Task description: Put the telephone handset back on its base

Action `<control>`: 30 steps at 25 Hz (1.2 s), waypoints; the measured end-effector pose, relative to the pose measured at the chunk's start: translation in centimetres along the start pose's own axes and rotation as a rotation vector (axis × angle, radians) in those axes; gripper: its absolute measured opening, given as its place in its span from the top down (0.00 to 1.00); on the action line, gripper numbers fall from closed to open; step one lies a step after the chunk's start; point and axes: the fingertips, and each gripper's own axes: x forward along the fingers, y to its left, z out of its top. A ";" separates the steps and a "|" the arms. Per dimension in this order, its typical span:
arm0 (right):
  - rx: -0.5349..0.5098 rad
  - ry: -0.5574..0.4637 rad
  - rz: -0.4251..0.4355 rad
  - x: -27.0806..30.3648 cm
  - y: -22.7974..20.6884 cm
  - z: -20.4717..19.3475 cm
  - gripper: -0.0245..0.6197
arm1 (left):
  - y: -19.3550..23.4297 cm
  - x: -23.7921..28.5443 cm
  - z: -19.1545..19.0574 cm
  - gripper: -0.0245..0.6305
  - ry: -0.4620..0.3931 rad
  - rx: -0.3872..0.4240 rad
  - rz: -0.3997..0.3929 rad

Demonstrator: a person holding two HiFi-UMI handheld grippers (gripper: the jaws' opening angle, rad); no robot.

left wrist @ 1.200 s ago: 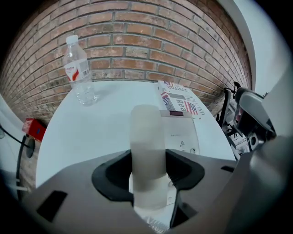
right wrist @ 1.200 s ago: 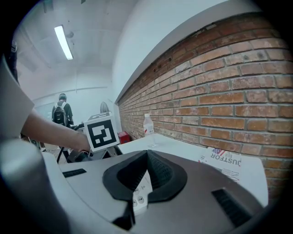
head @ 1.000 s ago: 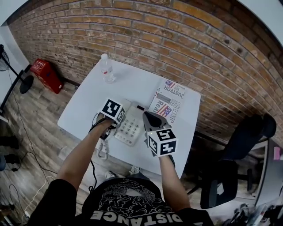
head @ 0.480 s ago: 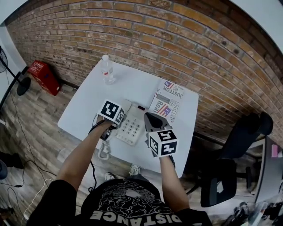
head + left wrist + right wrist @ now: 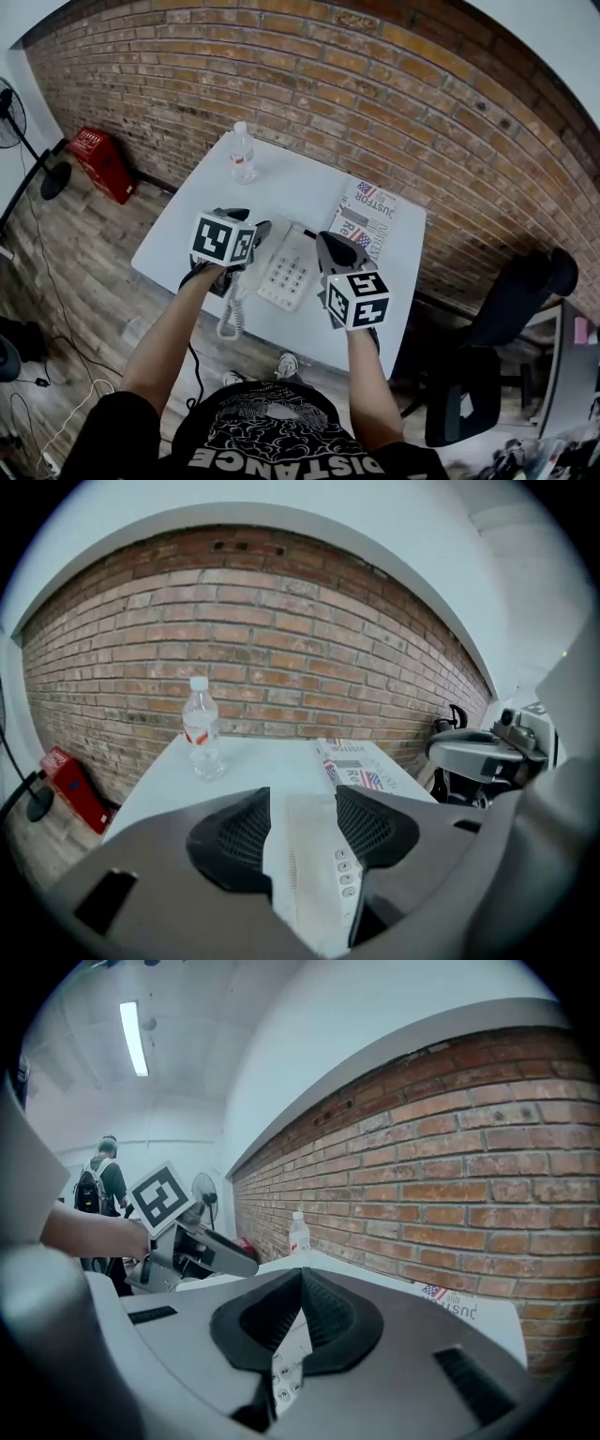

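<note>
Cream plastic, the telephone handset (image 5: 307,855) lies along the 9 o'clock side of the base (image 5: 295,267), framed by the spread jaws of the left tool (image 5: 302,808); the right tool (image 5: 300,1279), at 4 o'clock, is pinched closed on nothing. The risk, I judge, is a half-seated handset: the coiled cord (image 5: 230,314) dangling off the tabletop (image 5: 183,220) at 7 o'clock could drag it loose, or the left tool could snag it.

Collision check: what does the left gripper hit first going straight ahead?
Probably the telephone: its body fills the gap between the open jaws of the left gripper. Height above it is unclear; past it lies the magazine.
</note>
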 end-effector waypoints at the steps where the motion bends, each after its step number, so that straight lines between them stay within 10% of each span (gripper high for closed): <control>1: -0.005 -0.008 -0.003 0.0 0.0 0.5 0.96 | 0.1 -0.7 0.6 0.62 -0.032 0.002 0.003; 18: -0.068 -0.111 -0.025 -2.0 0.9 6.1 0.96 | 0.8 -10.3 5.5 0.89 -0.414 0.077 0.097; 30: -0.084 -0.108 -0.032 -2.6 1.2 6.1 0.96 | 2.1 -11.2 4.2 0.95 -0.427 0.026 0.145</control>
